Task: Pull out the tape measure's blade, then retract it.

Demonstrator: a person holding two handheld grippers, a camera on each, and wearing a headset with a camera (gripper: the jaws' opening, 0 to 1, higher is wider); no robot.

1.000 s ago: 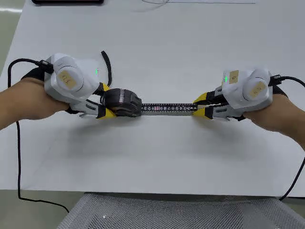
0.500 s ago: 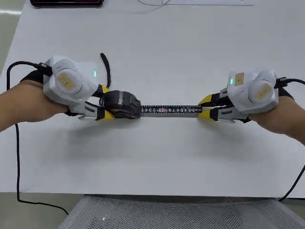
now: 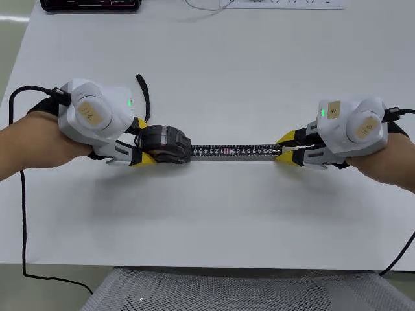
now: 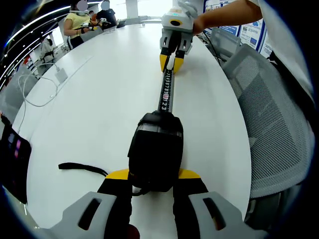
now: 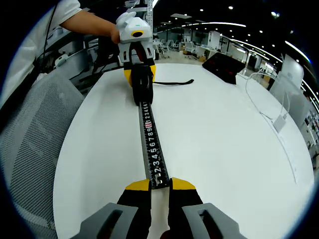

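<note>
A black tape measure case [image 3: 165, 142] rests on the white table, with my left gripper [image 3: 142, 139] shut on it. In the left gripper view the case [image 4: 155, 149] sits between the yellow-tipped fingers [image 4: 117, 175]. Its black blade [image 3: 235, 151] with white numbers runs right from the case to my right gripper [image 3: 285, 148], which is shut on the blade's end. In the right gripper view the blade [image 5: 151, 144] stretches away from my right gripper [image 5: 158, 185] to the case [image 5: 142, 82]. A black wrist strap [image 3: 144, 92] trails from the case.
A dark flat device [image 3: 91, 4] lies at the table's far left edge, with white cables [image 3: 214, 5] near the far edge. A mesh chair back [image 3: 227, 288] stands below the near table edge [image 3: 207, 265]. A black cable [image 3: 24, 214] hangs at left.
My right gripper has moved rightward, drawing more blade out of the case. The left gripper and case have stayed nearly in place.
</note>
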